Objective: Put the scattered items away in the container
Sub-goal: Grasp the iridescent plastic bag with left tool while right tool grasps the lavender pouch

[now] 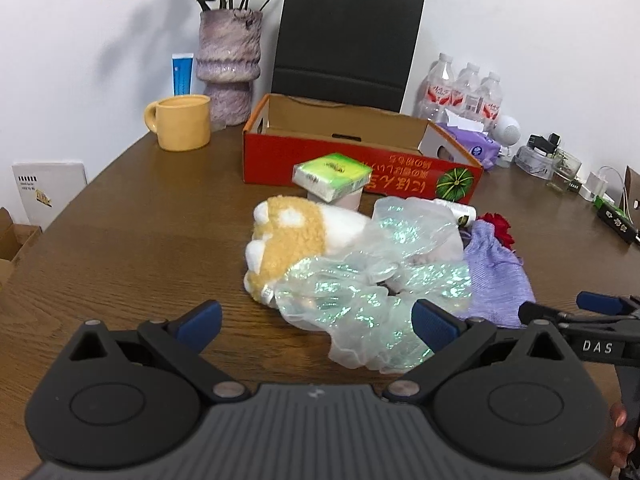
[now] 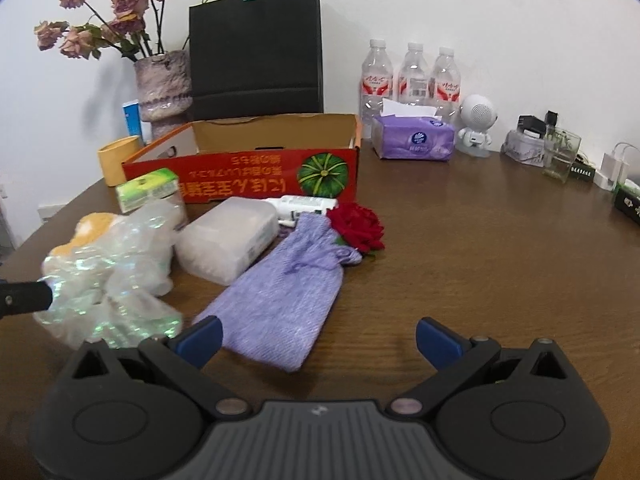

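Left wrist view: the left gripper (image 1: 316, 322), with blue-padded black fingers, hangs with its jaws spread wide and nothing between them, low over a round brown wooden table (image 1: 132, 240). Just ahead lies a crumpled clear iridescent plastic bag (image 1: 360, 296), draped partly over a tan and white plush toy (image 1: 288, 236). Behind these, a green tissue packet (image 1: 330, 176) sits on top of a pale object, just in front of the long red cardboard box with a pumpkin picture (image 1: 352, 160). The part of the box's inside that shows looks bare, so nothing appears to have been packed yet. At the far right edge, the right gripper (image 1: 568, 312) reaches in near a lilac knitted pouch (image 1: 496, 276).

Right wrist view: the right gripper (image 2: 318, 336) is likewise spread wide and holds nothing, poised over the near end of the lilac knitted pouch (image 2: 288, 296). A red fabric rose (image 2: 358, 228) touches the pouch's gathered neck. Beside the pouch lies a frosted plastic case (image 2: 228, 240), with a small white tube (image 2: 304, 204) behind it. The red box (image 2: 248, 176) stands open beyond them.

As a judgement, the tidying is at its very beginning: every scattered item remains on the table.
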Demonstrator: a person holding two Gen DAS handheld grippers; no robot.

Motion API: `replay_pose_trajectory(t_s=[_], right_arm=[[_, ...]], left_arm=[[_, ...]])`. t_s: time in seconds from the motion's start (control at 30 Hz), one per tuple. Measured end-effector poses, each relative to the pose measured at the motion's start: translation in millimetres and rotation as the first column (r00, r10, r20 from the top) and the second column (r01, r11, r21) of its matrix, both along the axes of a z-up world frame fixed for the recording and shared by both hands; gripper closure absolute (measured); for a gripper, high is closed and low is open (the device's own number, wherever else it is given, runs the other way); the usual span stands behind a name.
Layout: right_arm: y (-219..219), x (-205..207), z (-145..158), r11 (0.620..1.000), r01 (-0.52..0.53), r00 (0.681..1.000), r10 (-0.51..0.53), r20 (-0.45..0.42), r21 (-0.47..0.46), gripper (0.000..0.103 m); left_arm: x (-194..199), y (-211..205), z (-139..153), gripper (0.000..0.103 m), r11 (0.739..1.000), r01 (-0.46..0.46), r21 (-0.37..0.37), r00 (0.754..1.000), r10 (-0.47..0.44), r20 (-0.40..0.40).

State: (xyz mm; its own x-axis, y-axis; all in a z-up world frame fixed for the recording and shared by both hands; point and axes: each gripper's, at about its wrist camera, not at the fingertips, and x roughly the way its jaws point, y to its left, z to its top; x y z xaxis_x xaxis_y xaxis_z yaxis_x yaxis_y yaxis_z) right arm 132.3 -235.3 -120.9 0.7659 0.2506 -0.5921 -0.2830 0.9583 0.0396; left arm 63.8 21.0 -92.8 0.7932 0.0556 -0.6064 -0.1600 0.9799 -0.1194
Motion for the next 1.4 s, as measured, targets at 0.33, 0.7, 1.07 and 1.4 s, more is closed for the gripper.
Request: replay_pose_trajectory(t_s=[0.33,0.7,1.07,1.4], right_arm=[[2.1,38.3,-13.8,0.997,0.038,0.999,-0.036,-0.031,0.069,0.000],[7.4,52.3,-24.6,0.993,0.032,0.999,-0.028,-0.038,0.110,0.012],[11.3,47.1,-24.6,0.993,-0.019,1.000,0.022,-0.020,0.117,0.060],[8.9,25.6,-18.1,0.988,-0.066,0.998,0.064,0.020,0.143,0.097]], left_arm=[[13.7,-2.4,-14.6,0.000,0.999,-0.009,-0.031,1.000,0.009,-0.001],[28.0,-6.6,-29.8,0.013,0.997,-0.018,-0.070,1.000,0.017,-0.013],[32.6,-11.1,-35.0,0.052,0.996,-0.025,-0.088,1.000,0.024,-0.021],[14.3,-12.3,-24.0,0.092,0.995,0.000,-0.098,0.999,0.003,0.036]])
